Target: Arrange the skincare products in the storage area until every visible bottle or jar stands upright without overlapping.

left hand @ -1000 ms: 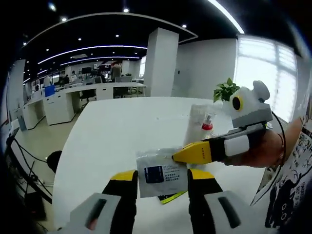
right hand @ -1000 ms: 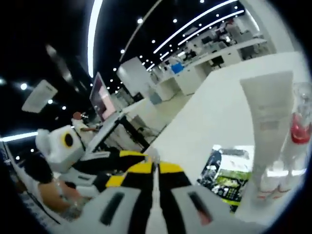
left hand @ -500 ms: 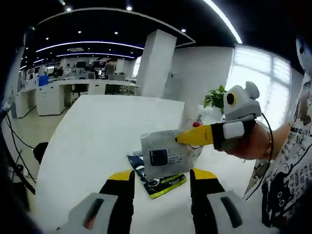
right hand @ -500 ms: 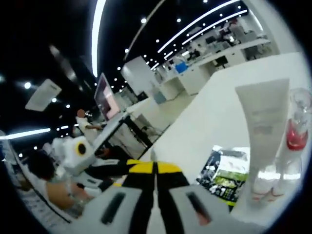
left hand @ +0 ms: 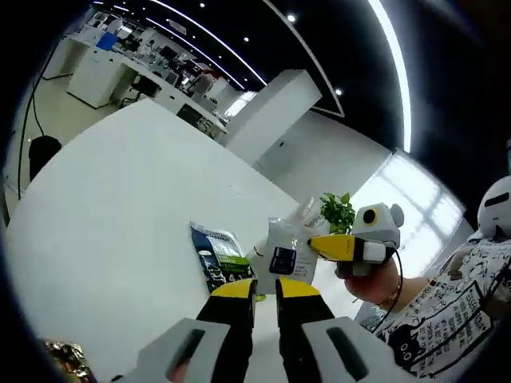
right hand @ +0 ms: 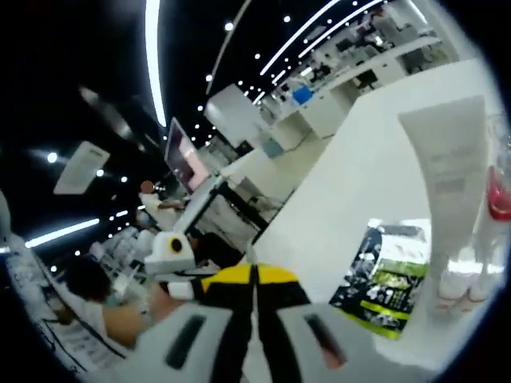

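My right gripper (left hand: 319,244) comes in from the right in the left gripper view, shut on a white sachet with a dark blue label (left hand: 283,254) and holding it above the white table (left hand: 112,199). My left gripper (left hand: 266,289) sits well back from that sachet, its yellow-tipped jaws nearly together with nothing between them. A green and black sachet (left hand: 219,259) lies flat on the table. In the right gripper view the right gripper (right hand: 254,275) is closed, with a white tube (right hand: 451,191) standing upright and a clear bottle with a red band (right hand: 497,199) beside it.
A potted plant (left hand: 337,211) stands behind the held sachet. The green and black sachet (right hand: 383,271) lies at the tube's foot. A gold wrapper (left hand: 68,359) lies at the near left table edge. Office desks and a white pillar fill the background.
My left gripper has drawn back from the white sachet and its jaws have gone from wide apart to nearly together. The right gripper still holds the sachet.
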Demonstrator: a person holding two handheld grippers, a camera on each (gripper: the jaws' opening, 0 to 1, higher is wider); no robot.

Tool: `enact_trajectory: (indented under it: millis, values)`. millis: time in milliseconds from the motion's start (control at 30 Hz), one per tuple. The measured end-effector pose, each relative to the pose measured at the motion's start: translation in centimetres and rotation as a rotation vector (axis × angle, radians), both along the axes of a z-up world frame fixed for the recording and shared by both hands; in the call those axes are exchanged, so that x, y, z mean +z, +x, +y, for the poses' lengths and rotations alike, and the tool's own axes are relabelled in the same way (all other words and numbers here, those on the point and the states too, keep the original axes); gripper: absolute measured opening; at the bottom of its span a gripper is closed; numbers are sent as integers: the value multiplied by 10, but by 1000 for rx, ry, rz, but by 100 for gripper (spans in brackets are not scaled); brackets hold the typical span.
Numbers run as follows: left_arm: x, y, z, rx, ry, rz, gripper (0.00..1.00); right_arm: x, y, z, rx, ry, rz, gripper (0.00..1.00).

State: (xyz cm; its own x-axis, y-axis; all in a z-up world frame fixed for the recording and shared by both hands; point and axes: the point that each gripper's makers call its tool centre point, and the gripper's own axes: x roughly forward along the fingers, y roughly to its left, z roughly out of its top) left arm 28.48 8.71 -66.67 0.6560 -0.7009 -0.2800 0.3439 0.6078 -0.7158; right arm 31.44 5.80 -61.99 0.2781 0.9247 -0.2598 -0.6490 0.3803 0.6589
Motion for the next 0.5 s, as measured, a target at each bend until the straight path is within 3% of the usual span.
enact_trajectory:
  millis: [167, 300, 333, 433, 500]
  values:
    - [-1, 1, 0, -2, 58, 11, 2, -10, 11, 1, -31, -111, -75, 0]
    - [-5, 11, 8, 19, 177, -12, 1, -13, 21, 9, -58, -180, -133, 0]
    - [-5, 16, 11, 30, 196, -19, 1, -17, 27, 10, -75, -227, -159, 0]
    - [-3, 26, 15, 52, 202, -22, 1, -22, 42, 14, -109, -288, -223, 0]
    - [-5, 36, 20, 73, 205, -20, 1, -26, 49, 18, -138, -299, -220, 0]
